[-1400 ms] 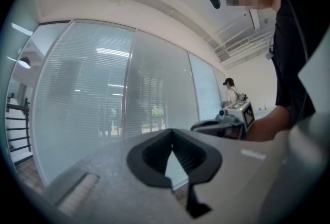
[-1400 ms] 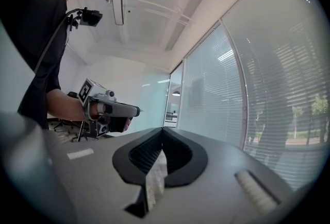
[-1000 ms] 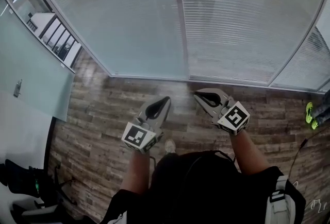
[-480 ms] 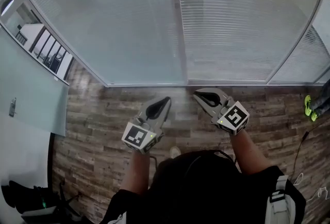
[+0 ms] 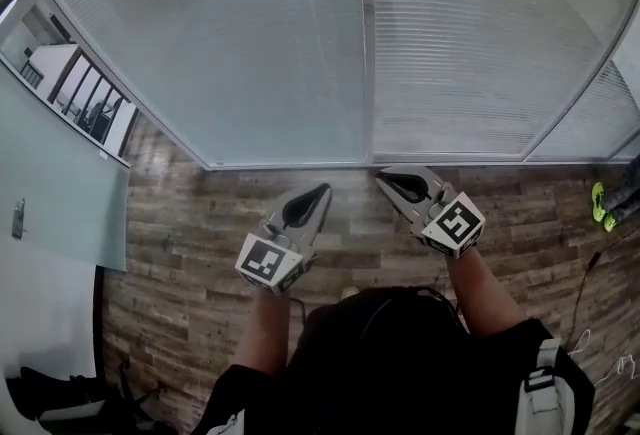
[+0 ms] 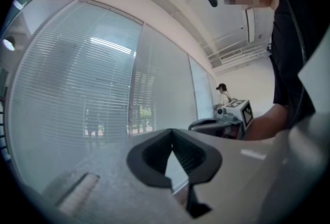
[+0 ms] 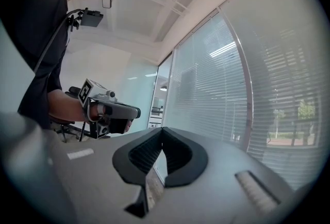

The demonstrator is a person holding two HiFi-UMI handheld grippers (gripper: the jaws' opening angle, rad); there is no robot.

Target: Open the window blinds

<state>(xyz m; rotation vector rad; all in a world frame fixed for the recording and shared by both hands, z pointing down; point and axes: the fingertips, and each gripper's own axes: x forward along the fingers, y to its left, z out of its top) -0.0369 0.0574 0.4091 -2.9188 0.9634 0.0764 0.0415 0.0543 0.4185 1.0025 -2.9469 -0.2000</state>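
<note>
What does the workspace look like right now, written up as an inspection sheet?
Surface: wooden floor; no table in view.
Job's things: blinds lowered over the glass, untouched.
Clutter: yellow-green shoes at the right edge; dark equipment at lower left.
Grippers: left gripper and right gripper both shut, empty, short of the blinds.
Cables: thin cable over the floor at right.
Surroundings: glass partition at left; another person far off.
</note>
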